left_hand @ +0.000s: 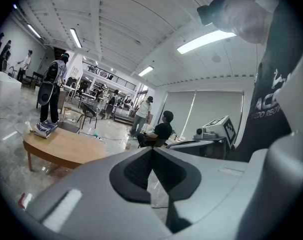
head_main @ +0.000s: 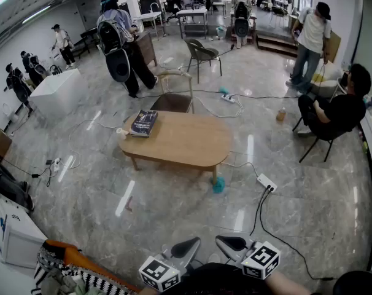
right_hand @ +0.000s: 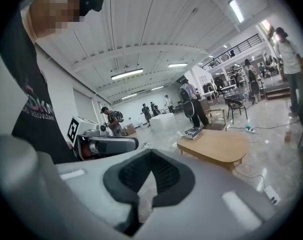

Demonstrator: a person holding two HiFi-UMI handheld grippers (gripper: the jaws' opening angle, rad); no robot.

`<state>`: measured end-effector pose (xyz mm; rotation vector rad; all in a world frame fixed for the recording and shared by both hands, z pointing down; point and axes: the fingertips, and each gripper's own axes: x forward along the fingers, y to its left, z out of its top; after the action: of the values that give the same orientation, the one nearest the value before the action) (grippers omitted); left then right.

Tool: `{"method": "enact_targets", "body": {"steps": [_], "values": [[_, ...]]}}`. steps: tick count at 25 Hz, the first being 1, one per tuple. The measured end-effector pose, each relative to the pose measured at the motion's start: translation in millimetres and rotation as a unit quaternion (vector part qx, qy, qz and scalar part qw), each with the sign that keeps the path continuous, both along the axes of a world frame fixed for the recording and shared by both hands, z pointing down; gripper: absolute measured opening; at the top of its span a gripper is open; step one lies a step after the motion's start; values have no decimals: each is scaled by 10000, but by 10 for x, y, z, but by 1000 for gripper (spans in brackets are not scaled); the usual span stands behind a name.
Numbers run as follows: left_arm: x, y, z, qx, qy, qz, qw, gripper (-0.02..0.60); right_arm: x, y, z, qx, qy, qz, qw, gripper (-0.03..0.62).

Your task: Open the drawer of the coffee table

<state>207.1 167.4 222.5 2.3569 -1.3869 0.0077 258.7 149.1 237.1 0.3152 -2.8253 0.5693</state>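
Note:
The oval wooden coffee table stands on the glossy floor well ahead of me, with a dark book at its left end. No drawer front shows from here. My left gripper and right gripper are held side by side close to my body, far short of the table, both shut with nothing between the jaws. In the left gripper view the table lies ahead to the left beyond the shut left gripper. In the right gripper view the table lies to the right of the shut right gripper.
A chair stands just behind the table. A teal object lies by the table's near leg; a power strip and cables trail across the floor. One person sits at the right, another with a backpack stands beyond. White cabinet at my left.

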Motion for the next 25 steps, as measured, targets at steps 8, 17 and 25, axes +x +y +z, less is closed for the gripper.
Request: {"method": "enact_targets", "body": {"steps": [8, 17, 25], "values": [[-17, 33, 38, -2, 18, 2, 10000, 6, -29, 40, 9, -12, 9, 4, 10000, 2], [2, -12, 34, -18, 20, 35, 10000, 6, -28, -5, -22, -138, -168, 14, 9998, 2], [-4, -13, -2, -54, -37, 73, 10000, 6, -55, -12, -101, 77, -231, -11, 9997, 2]]}}
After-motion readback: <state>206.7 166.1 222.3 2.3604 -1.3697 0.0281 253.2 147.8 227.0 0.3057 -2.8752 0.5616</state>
